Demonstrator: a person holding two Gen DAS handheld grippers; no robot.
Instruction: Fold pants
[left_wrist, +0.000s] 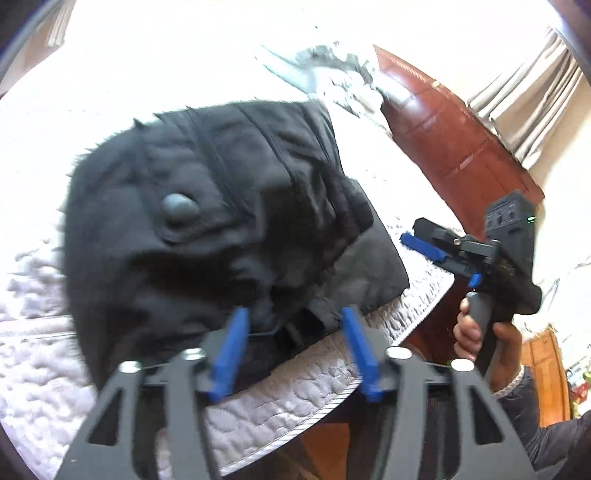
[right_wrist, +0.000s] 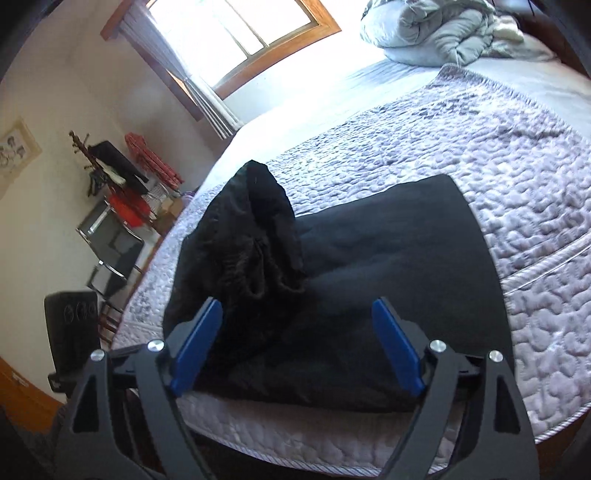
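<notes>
The left gripper (left_wrist: 293, 319), with blue pads on black fingers, is spread wide, its tips at the near edge of the black fabric pants (left_wrist: 207, 221), gripping nothing. The right gripper (right_wrist: 297, 310) is likewise spread, hovering just above the same pants (right_wrist: 369, 258), which lie near the edge of the lilac quilted bedspread (right_wrist: 498, 147). One part lies flat; a bunched portion stands up on the left. The cloth looks soft, limp and light, likely to sag and slide, so a firm pinch at a hem or the rumpled edge seems best.
</notes>
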